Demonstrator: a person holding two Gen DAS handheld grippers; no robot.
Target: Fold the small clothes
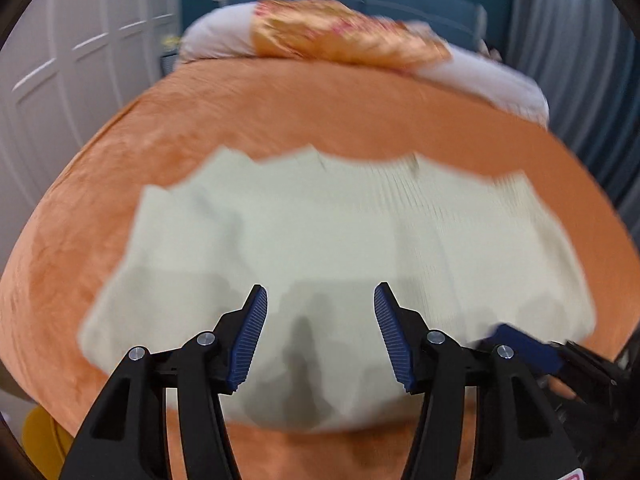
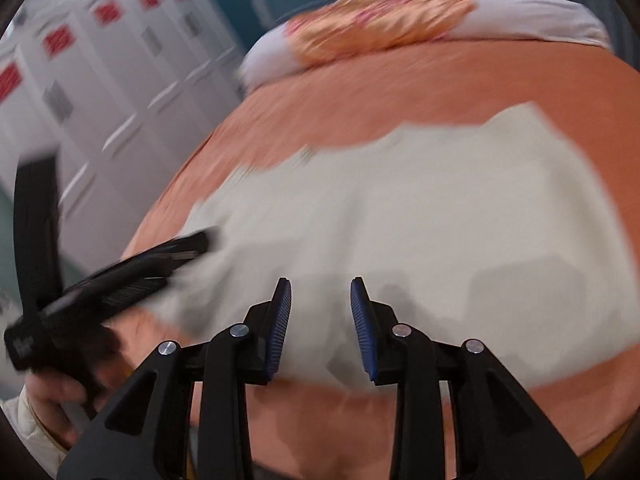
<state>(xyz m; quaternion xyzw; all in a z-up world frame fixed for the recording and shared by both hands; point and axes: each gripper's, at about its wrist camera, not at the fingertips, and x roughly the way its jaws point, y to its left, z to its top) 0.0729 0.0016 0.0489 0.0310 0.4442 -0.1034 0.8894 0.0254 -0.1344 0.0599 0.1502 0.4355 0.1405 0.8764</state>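
Garment point(image 1: 320, 232) below spread, unladen jaws

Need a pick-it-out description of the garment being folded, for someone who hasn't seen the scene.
Start at the orange blanket covering the bed. The pale cream garment lies spread on it, nearest the two grippers. Unlike the orange-gold patterned cloth by the white pillow at the far end, it is plain and unpatterned.

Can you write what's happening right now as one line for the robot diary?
left gripper: open, empty | right gripper: open, empty | cloth: spread on bed | fold: not started
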